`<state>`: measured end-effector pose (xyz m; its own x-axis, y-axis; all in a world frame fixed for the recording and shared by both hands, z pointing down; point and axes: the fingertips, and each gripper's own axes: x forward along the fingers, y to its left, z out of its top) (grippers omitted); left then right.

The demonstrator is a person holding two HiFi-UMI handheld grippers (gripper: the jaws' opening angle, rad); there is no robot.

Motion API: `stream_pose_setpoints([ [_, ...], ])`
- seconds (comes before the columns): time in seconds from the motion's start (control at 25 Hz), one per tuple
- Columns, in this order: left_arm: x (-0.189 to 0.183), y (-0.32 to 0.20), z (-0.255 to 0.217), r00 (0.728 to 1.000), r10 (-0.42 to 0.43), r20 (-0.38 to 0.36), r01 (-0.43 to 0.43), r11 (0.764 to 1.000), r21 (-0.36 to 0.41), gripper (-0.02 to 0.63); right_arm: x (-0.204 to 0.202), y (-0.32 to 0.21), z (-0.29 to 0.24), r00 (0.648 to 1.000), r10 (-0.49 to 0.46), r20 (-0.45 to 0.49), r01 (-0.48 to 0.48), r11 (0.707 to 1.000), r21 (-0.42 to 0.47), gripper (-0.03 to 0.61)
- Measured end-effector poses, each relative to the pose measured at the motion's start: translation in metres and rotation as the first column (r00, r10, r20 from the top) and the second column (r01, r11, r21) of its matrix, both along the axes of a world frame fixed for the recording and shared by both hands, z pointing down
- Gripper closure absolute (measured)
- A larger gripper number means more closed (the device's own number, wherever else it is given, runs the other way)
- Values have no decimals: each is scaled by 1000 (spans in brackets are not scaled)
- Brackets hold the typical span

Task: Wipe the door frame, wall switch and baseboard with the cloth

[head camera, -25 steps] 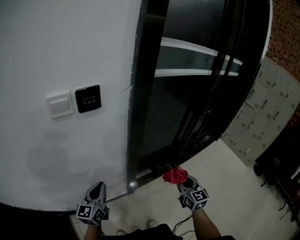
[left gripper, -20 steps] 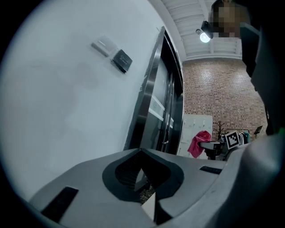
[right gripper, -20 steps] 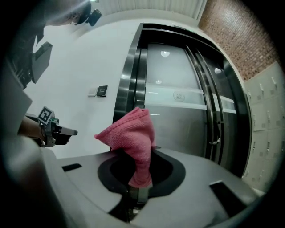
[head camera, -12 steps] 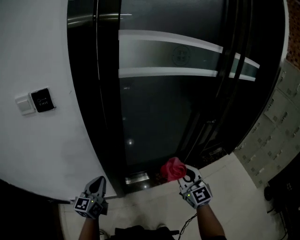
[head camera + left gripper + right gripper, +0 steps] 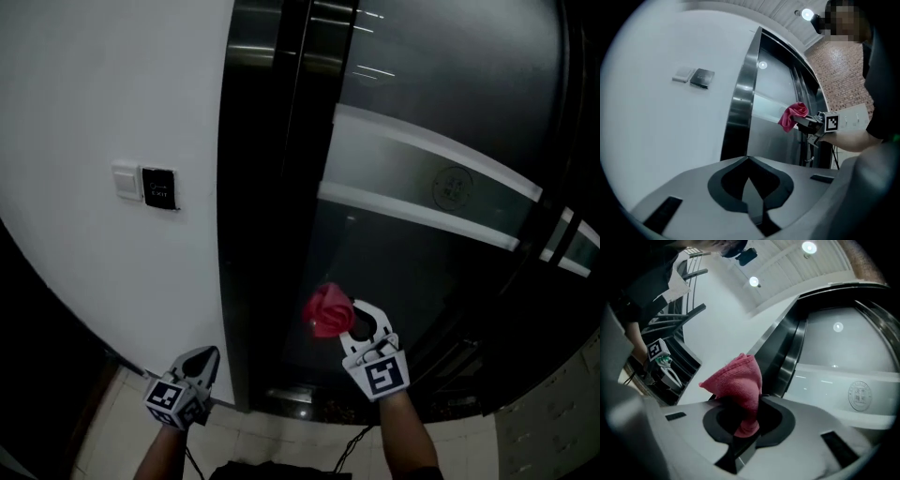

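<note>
We hold the cloth (image 5: 326, 309) clamped in the right gripper (image 5: 359, 319), its lower end buried between the jaws. It is up before the glass door (image 5: 441, 244), just right of the dark door frame (image 5: 255, 187); we cannot tell if it touches. The left gripper (image 5: 203, 359), low and near, has its jaws pressed together on nothing. Left of the frame, the wall (image 5: 94, 84) bears the switch (image 5: 127, 180) and a black plate (image 5: 159, 187), print unreadable. The frame's top is cut off; the wall's foot is lost in shadow.
</note>
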<state>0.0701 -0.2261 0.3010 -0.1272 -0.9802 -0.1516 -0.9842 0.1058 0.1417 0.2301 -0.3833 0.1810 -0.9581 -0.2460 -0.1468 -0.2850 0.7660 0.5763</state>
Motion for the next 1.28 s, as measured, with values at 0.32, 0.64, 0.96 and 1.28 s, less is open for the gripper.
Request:
stream_pose_setpoints([
  [0.32,-15,17,-7,988,-147,37,147,989,8,621,-109,-3,-75,977,-208,51,186,943,277,522],
  [0.64,-7,56,-11,884,-467,-24,468,884,28,621,-172,-19,-166,971,-205,126,124,874,471,522],
  [0.96,53,58,9,755,-653,-51,653,757,-21,621,-188,-8,-131,971,-225,79,136,797,589,523],
  [1.28,62,43,8,752,-657,-48,656,754,-30,621,-192,-7,-71,960,-279,-24,245,795,555,525],
])
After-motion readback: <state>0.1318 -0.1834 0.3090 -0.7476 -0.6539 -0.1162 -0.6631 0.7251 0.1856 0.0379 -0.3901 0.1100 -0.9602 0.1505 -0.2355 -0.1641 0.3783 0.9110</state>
